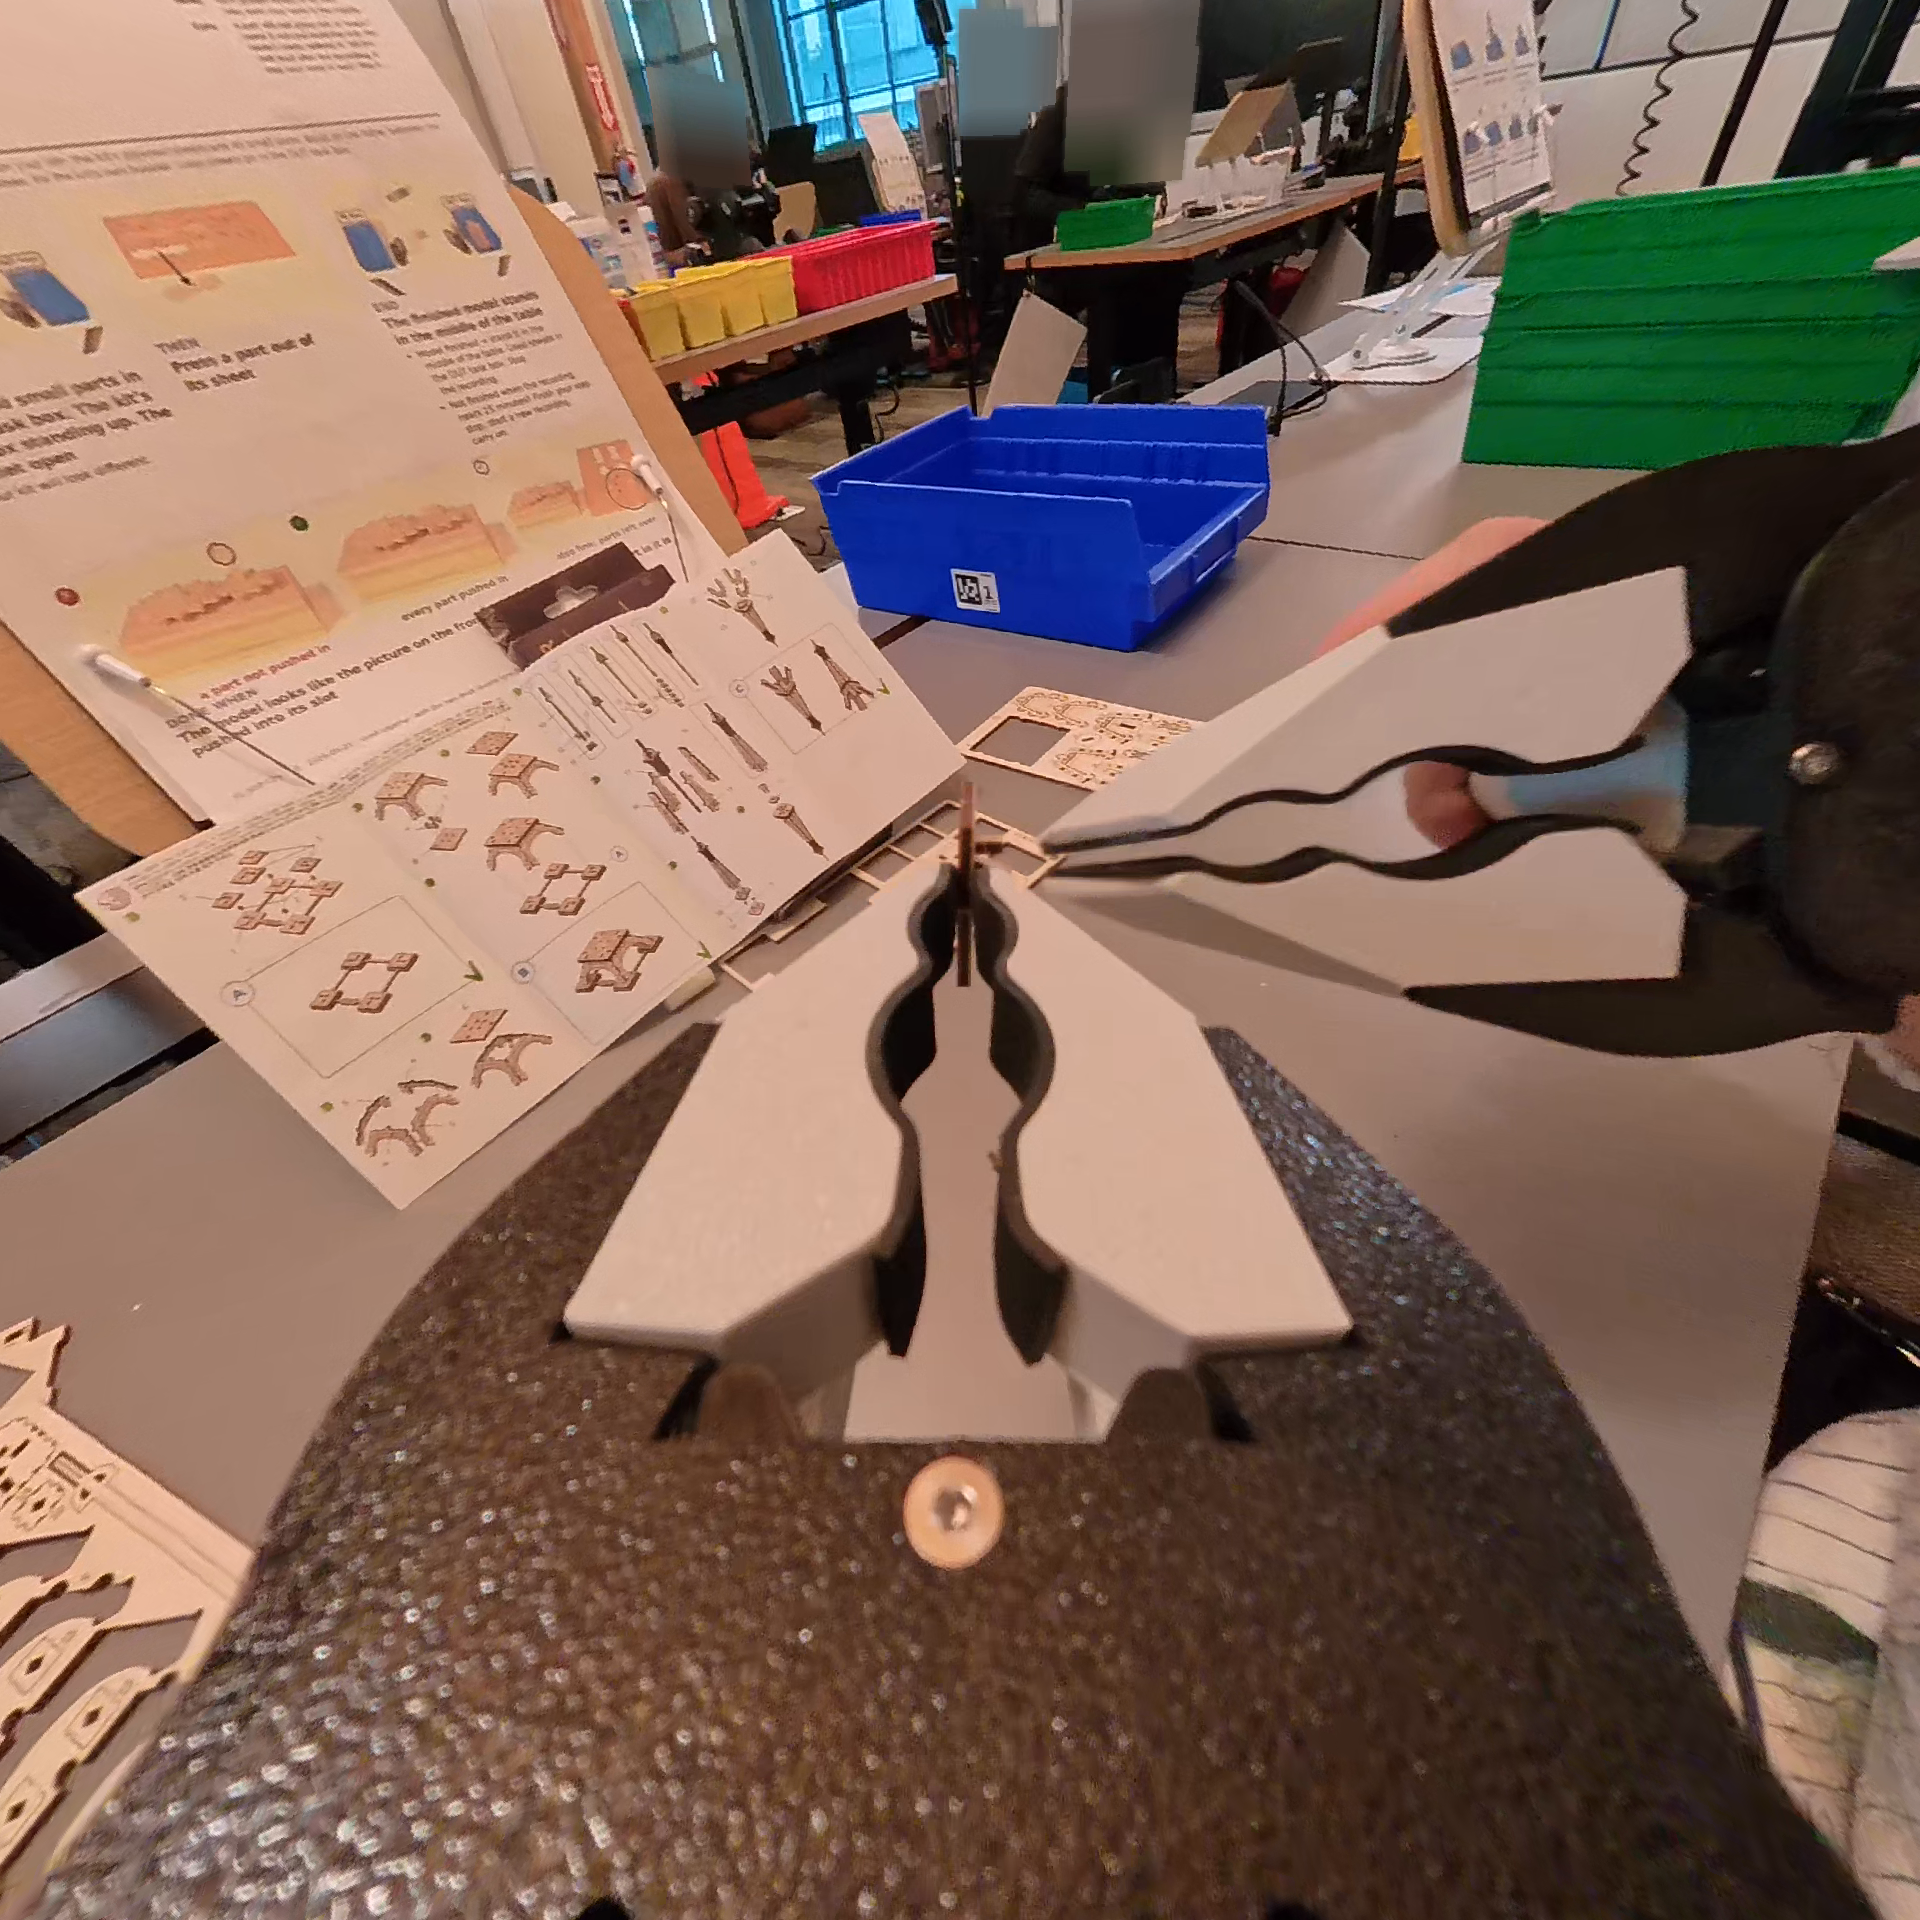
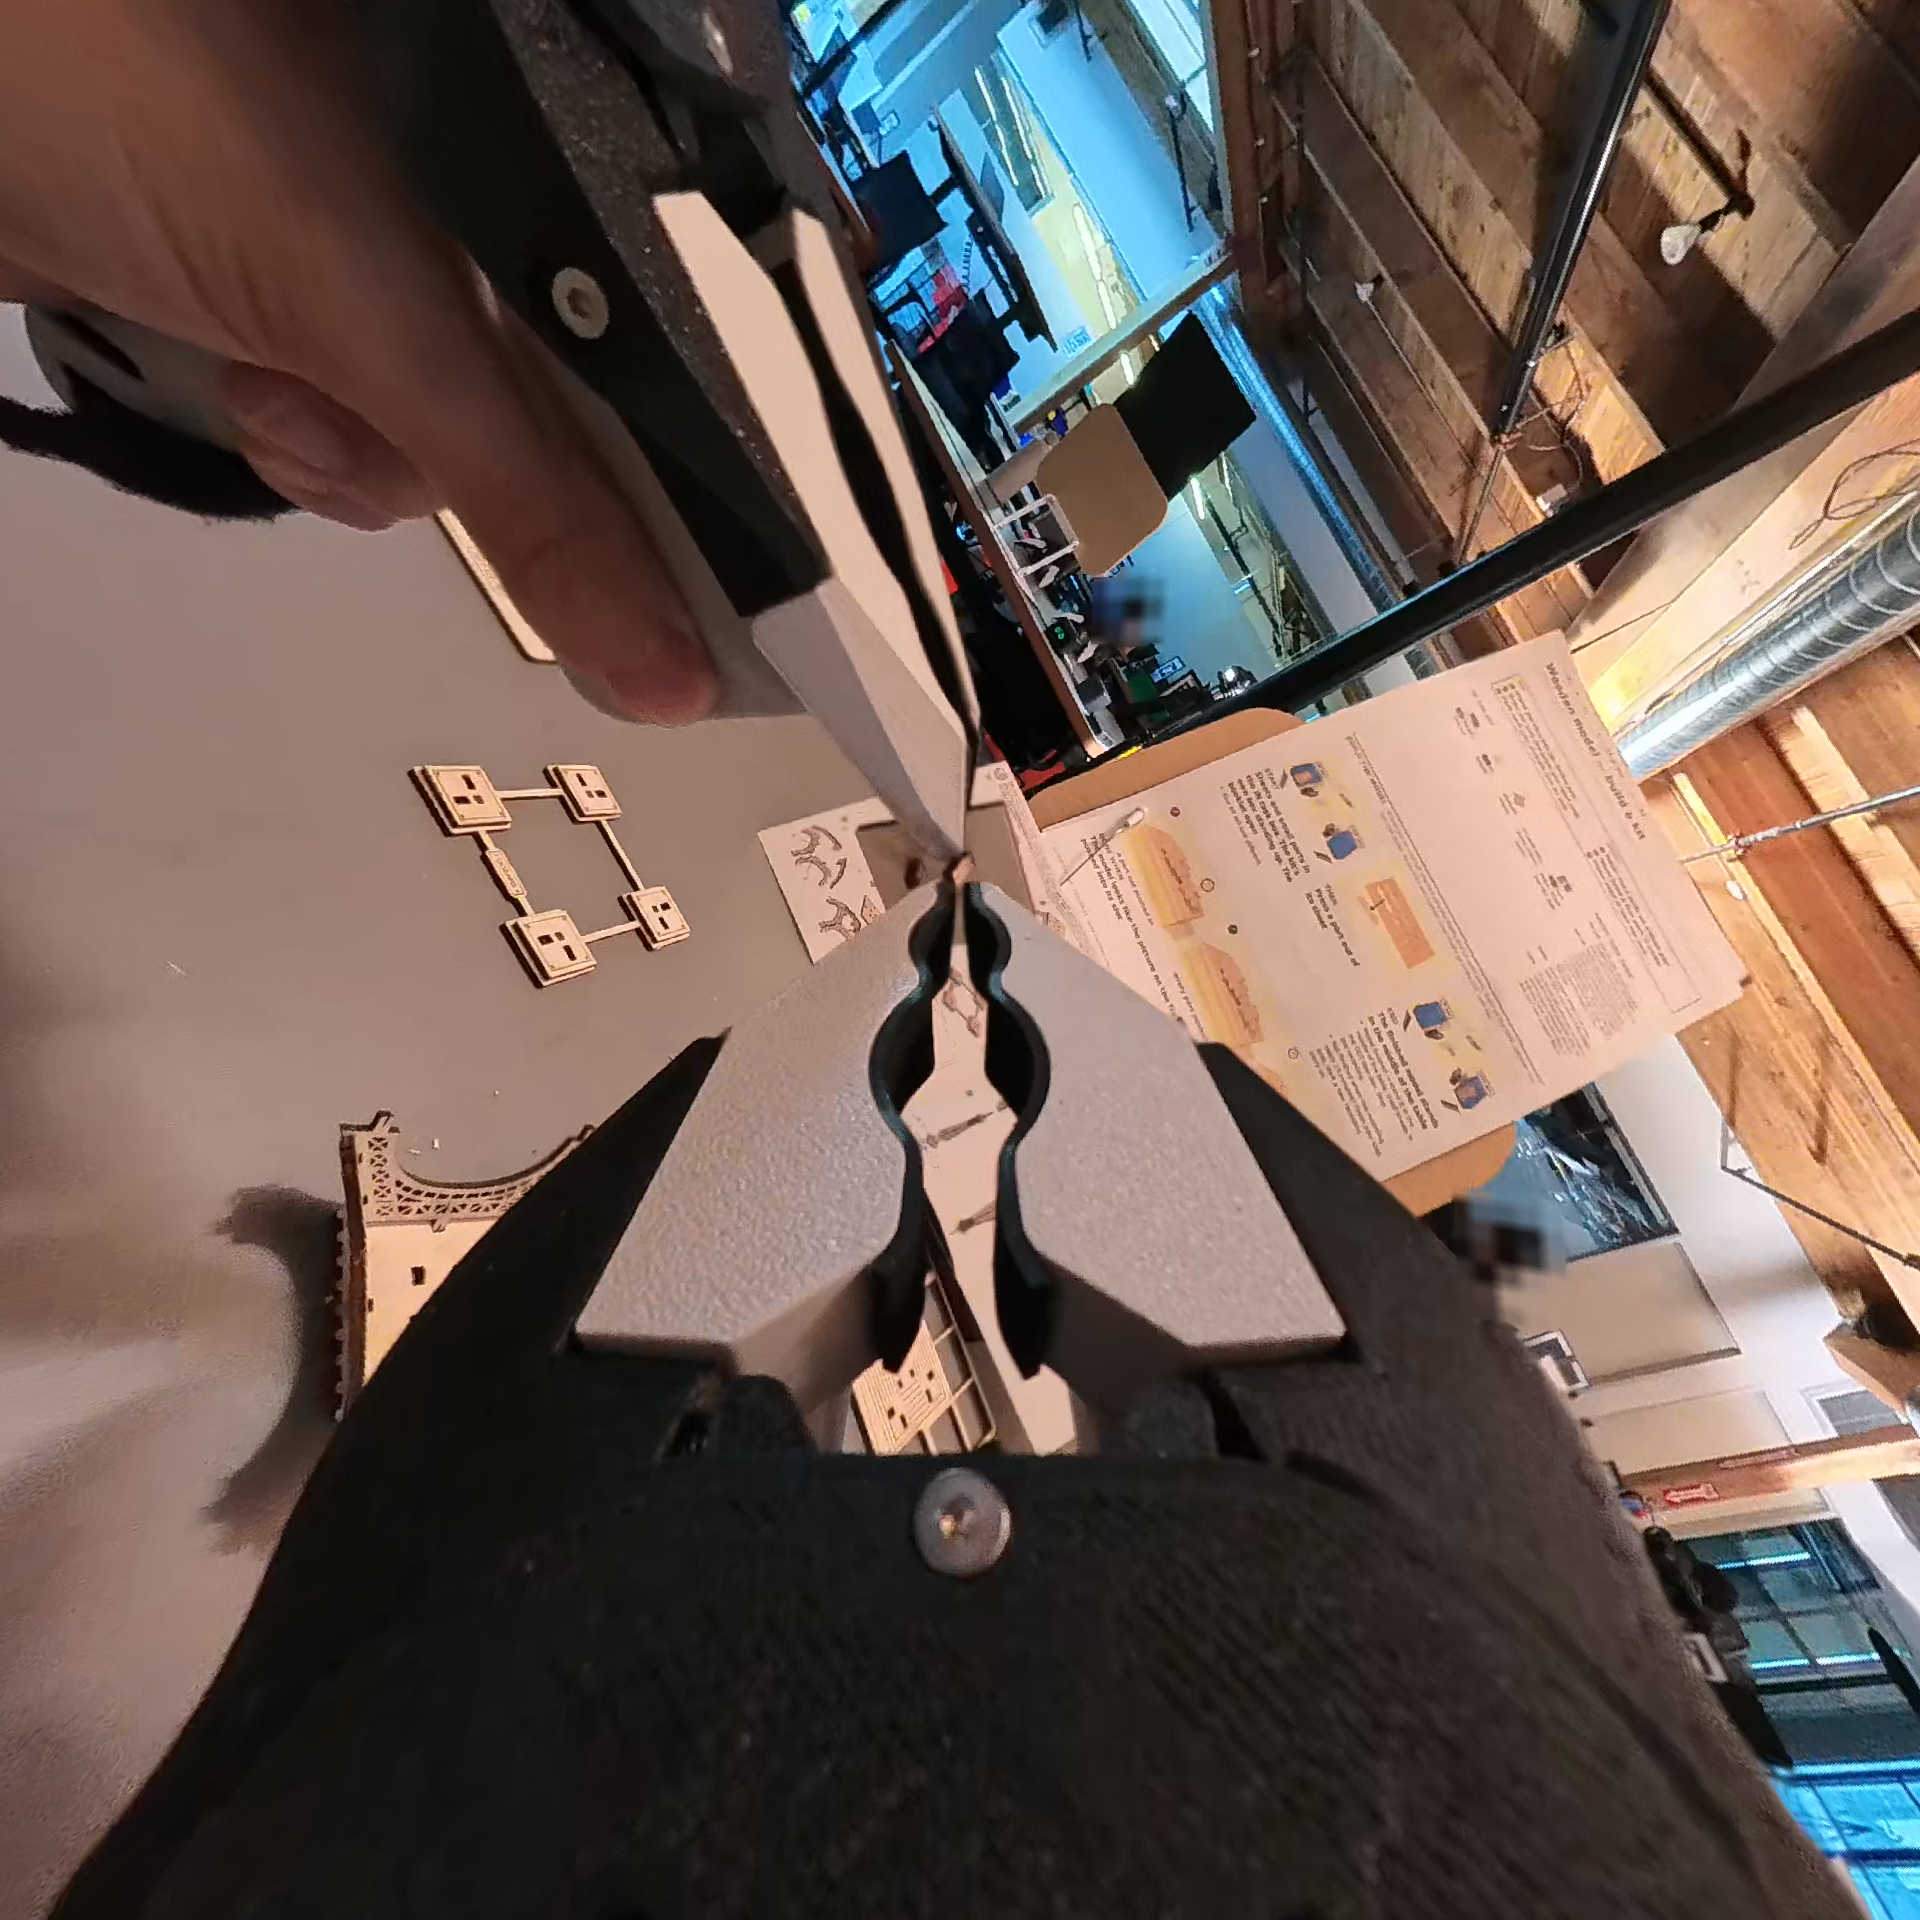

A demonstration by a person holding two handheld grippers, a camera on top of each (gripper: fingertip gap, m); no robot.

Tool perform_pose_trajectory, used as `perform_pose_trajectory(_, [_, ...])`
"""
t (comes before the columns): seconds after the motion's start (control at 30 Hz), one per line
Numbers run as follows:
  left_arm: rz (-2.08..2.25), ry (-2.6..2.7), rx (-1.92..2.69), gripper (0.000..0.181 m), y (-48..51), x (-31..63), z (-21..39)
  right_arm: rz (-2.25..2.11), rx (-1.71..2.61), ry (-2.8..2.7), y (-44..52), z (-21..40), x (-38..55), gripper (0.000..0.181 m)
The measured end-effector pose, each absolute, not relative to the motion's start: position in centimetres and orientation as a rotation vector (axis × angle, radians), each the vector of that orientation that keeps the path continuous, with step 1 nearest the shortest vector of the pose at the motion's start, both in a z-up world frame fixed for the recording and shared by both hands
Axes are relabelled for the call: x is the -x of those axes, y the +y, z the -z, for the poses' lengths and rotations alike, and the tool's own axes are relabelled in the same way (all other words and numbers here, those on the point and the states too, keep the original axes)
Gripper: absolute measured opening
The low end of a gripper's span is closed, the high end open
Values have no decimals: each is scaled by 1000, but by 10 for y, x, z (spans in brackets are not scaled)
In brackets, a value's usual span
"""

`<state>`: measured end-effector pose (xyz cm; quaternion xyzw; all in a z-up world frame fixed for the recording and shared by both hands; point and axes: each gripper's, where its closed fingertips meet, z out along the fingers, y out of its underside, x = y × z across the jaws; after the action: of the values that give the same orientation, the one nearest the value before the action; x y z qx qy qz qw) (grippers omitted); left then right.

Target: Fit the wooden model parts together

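Both grippers — left gripper [image 1: 964,883], right gripper [image 2: 958,871] — pinch one wooden part [image 1: 966,831].

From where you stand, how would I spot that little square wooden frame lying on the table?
Start at the grey table in the right wrist view. Left of where the two grippers' tips meet lies the frame, flat on the bare surface. Unlike the tower-shaped sheet nearer the camera, it is four small square pads joined by thin bars around an open middle.

Wrist views close, facing, sharing fingers [image 1: 966,904]
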<state>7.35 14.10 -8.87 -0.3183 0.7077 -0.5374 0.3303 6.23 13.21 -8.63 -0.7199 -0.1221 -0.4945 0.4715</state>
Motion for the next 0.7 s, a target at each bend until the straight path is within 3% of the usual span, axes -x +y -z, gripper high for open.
perform_pose_trajectory(0.13, [1425, 1860, 834, 0, 138, -71, 87, 1247, 1778, -314, 134, 89, -66, 6])
perform_pose_trajectory(0.7, [1336, 1854, 765, 0, 133, -71, 88, 1195, 1825, -350, 130, 89, -66, 1])
